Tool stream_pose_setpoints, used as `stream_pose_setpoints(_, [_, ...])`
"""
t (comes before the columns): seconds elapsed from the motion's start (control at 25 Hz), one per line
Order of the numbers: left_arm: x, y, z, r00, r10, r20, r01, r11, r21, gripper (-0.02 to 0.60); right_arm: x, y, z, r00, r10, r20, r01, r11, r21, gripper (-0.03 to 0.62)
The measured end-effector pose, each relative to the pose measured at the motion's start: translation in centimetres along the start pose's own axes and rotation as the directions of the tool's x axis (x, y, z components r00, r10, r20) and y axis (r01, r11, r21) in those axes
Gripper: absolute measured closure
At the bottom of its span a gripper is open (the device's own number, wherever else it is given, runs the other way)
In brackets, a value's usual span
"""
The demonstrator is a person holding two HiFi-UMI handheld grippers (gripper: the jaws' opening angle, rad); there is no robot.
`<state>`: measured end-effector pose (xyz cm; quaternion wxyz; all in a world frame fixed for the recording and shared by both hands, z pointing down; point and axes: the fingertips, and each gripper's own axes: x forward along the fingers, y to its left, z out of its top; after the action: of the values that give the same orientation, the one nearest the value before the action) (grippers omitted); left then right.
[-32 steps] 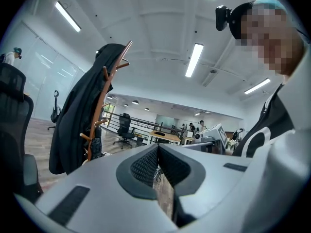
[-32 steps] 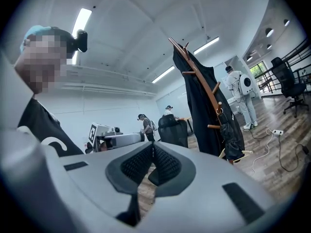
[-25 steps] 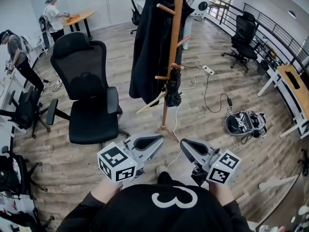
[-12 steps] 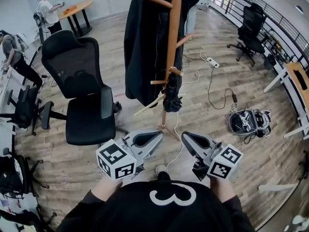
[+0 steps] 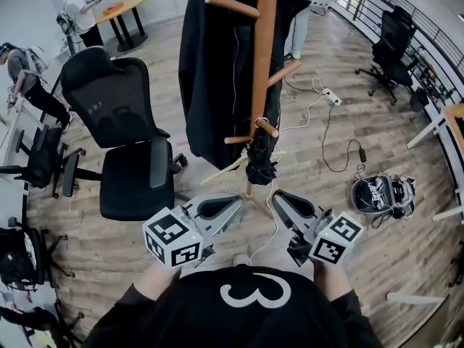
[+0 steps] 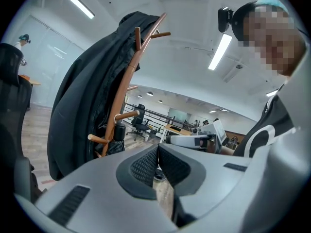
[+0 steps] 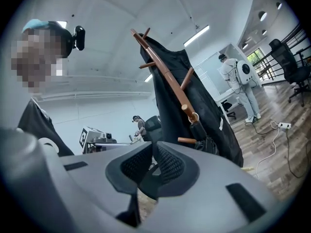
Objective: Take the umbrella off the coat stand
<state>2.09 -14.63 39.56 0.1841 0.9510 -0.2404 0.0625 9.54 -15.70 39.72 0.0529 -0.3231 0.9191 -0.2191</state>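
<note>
Left gripper [image 6: 157, 150] and right gripper [image 7: 153, 152] look closed, empty up close; head view shows umbrella [image 5: 259, 162] ahead.

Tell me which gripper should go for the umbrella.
Right, narrowly. The umbrella hangs almost midway ahead of both, but the coat drapes the stand's left side, nearer the left gripper. The right gripper is shut and empty, so it must open first.

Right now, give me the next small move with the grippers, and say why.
Probably open the right gripper and ease it forward toward the umbrella. Its jaws are shut and empty, short of the coat stand, and the umbrella hangs by its loop from a low peg just ahead. The left gripper, also shut, is no closer.
</note>
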Motion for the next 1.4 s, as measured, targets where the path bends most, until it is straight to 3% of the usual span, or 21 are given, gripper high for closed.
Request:
stream_pose_setpoints(0.24, [1.4,1.8,0.3,0.999,0.054,0.008,-0.054,0.999,0.004,0.565,1.3,-2.5,1.5,1.0,0.014,0.013,-0.013,0.999,-0.052,0.566])
stream_pose_setpoints(0.6, [1.7,2.7,0.8,0.997,0.071,0.028,-0.072,0.997,0.012,0.565,2.4,-3.8,1.2,1.0,-0.005,-0.007,0.004,0.995,-0.096,0.562])
stream_pose_setpoints(0.72, [1.5,3.3,0.8,0.997,0.066,0.028,-0.067,0.998,0.01,0.565,3.0,-4.2,1.0,1.0,-0.008,-0.015,0.007,0.997,-0.078,0.497])
stream_pose_setpoints(1.04, [1.6,5.3,1.7,0.999,0.038,0.005,-0.038,0.999,0.018,0.565,5.1,-5.3,1.6,0.999,-0.034,-0.021,0.032,0.996,-0.084,0.454])
stream_pose_setpoints(1.4, [1.8,8.0,2.3,1.0,0.016,-0.013,-0.016,1.0,0.007,0.565,7.4,-7.7,1.5,0.991,-0.129,-0.031,0.124,0.986,-0.113,0.391])
